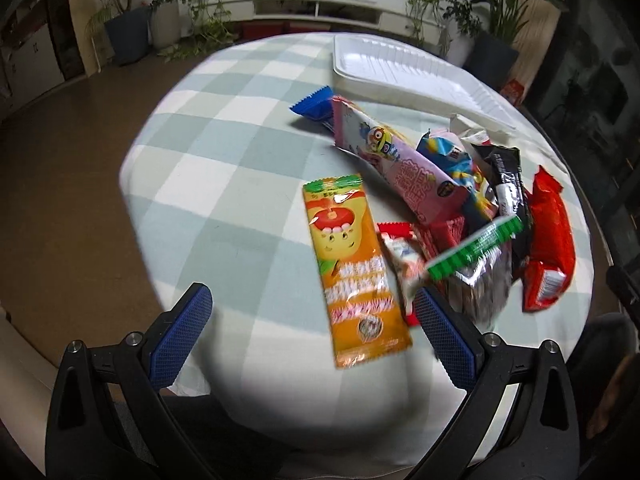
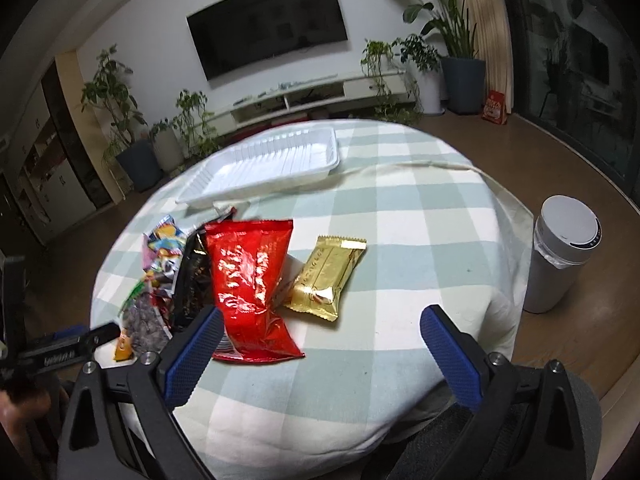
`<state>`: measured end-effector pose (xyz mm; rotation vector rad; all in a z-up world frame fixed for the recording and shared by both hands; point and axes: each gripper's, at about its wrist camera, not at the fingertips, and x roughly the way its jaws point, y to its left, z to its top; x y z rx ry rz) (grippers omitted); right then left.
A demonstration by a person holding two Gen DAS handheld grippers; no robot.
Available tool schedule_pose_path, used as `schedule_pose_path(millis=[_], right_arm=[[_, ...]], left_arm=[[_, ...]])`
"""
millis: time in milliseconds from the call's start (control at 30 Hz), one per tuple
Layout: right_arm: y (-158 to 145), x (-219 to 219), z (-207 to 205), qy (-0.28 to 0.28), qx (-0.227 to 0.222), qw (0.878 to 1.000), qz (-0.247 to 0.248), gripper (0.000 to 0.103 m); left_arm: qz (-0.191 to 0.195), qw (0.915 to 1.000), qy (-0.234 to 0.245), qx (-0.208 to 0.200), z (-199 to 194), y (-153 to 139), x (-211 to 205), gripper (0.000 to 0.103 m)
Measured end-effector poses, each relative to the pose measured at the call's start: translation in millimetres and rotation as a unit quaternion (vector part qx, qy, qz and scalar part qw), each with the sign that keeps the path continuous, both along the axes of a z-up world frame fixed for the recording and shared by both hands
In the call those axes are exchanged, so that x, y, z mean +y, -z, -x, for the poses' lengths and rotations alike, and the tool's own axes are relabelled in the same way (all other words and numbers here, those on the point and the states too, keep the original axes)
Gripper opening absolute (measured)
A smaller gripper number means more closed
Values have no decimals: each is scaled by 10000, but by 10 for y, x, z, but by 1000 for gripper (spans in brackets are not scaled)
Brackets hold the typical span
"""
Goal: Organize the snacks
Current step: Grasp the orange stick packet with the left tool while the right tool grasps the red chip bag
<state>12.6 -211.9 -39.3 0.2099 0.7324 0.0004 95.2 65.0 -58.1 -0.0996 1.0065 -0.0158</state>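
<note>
Round table (image 2: 420, 240) under green-and-white checked cloth (image 1: 224, 160). Wall-mounted black TV (image 2: 268, 24) above low white media console (image 2: 320, 98). Potted plants in dark pots flanking console: left (image 2: 136, 164), right (image 2: 462, 84). Small red bag (image 2: 496, 107) on brown floor by right pot. Grey cylindrical appliance with white top (image 2: 556, 252) standing on floor just beside table edge.

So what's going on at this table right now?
A person holds a tool in each hand over a checked tablecloth. Both the left tool and right tool are open and empty. Snack packets lie heaped, including an orange wrapper, red foil bag and gold packet. The white plastic tray holds nothing yet.
</note>
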Motion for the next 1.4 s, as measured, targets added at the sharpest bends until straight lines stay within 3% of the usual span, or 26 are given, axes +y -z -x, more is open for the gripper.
schedule_pose_path(millis=[167, 400, 633, 733, 900, 1133, 1400], right_arm=[[112, 78, -95, -143, 223, 9996, 67, 98], [154, 137, -116, -210, 237, 9994, 160, 98], [154, 165, -111, -228, 208, 9992, 239, 98], [150, 192, -106, -299, 212, 9989, 280, 93], [148, 199, -113, -389, 257, 9985, 274, 84], [120, 66, -225, -272, 386, 9989, 0, 81], [107, -44, -501, -100, 601, 9981, 81, 71]], left_arm=[[81, 9998, 147, 88, -184, 93, -53, 100], [-61, 9998, 67, 166, -359, 186, 23, 65], [-341, 9991, 158, 209, -365, 211, -28, 65], [-347, 9991, 151, 194, -350, 211, -40, 64], [-310, 9994, 11, 134, -292, 169, 47, 34], [-239, 9996, 115, 112, -304, 169, 86, 34], [-258, 9992, 310, 56, -309, 184, 51, 34]])
